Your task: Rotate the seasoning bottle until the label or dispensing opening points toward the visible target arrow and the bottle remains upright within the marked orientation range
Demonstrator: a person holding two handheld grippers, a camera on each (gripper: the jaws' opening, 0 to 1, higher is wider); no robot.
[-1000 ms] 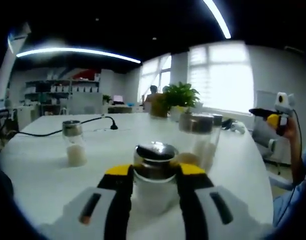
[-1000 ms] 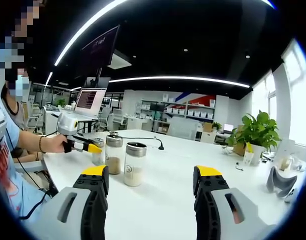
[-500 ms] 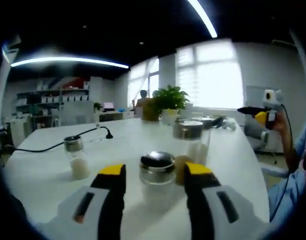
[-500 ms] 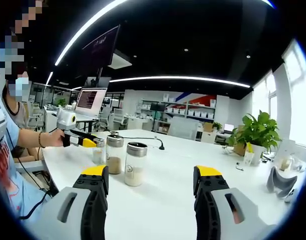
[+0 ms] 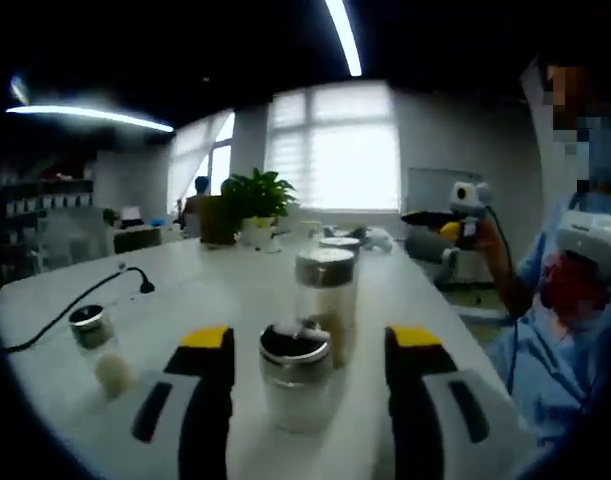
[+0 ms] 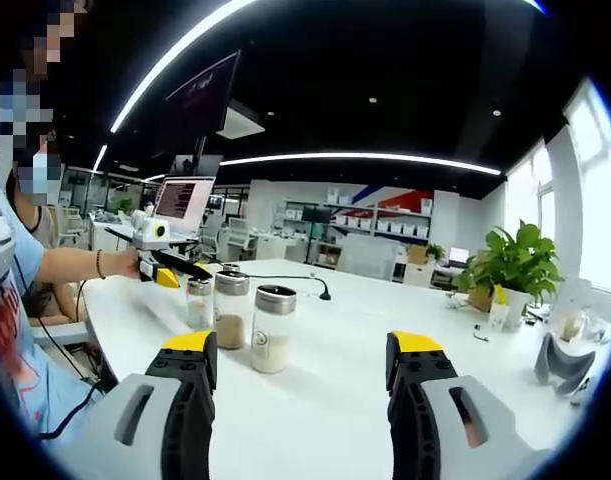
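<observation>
In the left gripper view, the left gripper (image 5: 310, 350) is seen wide open, nothing held; a short seasoning bottle (image 5: 295, 385) stands upright on the white table (image 5: 215, 290) between the yellow-tipped jaws, touching neither. A taller jar (image 5: 325, 300) stands just behind it, a small shaker (image 5: 97, 350) to the left. The right gripper (image 5: 430, 218) is seen far right in the person's hand.

In the right gripper view, the right gripper (image 6: 303, 358) is wide open, empty. Three bottles are grouped left of centre; the nearest jar (image 6: 271, 328) is upright. A potted plant (image 6: 507, 265) sits far right.
</observation>
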